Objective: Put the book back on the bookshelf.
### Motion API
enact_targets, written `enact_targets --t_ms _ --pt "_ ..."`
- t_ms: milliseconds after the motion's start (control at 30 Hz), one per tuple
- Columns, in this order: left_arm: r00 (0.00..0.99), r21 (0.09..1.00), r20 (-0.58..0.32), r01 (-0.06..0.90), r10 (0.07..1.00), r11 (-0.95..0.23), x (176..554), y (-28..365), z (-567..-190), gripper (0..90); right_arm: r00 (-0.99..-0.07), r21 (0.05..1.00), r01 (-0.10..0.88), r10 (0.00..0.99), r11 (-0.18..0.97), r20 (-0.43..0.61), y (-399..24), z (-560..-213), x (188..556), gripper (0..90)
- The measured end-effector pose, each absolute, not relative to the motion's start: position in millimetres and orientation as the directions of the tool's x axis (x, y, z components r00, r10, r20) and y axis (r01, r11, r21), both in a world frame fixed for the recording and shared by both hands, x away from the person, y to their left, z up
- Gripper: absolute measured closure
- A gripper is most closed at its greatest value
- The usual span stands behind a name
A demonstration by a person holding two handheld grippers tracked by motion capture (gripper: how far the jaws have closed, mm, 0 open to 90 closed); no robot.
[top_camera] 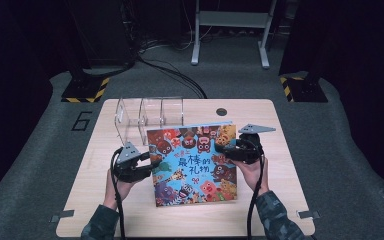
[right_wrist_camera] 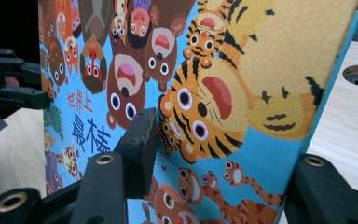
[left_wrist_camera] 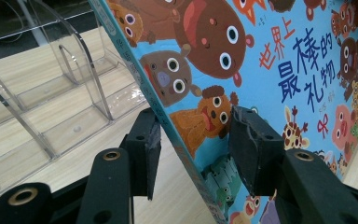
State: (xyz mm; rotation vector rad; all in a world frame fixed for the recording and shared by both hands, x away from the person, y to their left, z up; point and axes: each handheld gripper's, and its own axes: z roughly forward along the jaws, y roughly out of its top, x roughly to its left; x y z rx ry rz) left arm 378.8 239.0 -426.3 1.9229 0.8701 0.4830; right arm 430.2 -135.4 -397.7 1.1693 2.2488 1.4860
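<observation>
Picture book [top_camera: 195, 165] sits between both tools, left tool [top_camera: 141, 167] and right tool [top_camera: 230, 151] seemingly clamping its edges.

Light wooden table [top_camera: 130, 210], clear acrylic rack [top_camera: 145, 117] at back, picture book [top_camera: 194, 165] in front

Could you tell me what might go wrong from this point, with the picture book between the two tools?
1. The left tool and right tool each reach only a narrow strip at the picture book's side edges, so it could slip or twist.
2. The clear rack stands just behind the book; the book's far edge might strike a divider rather than enter a slot.
3. Uneven squeezing could bend the cover.
</observation>
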Motion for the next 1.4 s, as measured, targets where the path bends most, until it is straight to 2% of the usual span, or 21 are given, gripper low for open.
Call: enact_targets --t_ms 1400 --pt "0.668 0.907 0.024 0.298 0.744 -0.297 376 251 -413 60.9 -0.706 0.854 0.441 0.695 0.276 0.139 -127 -377 431 47.1"
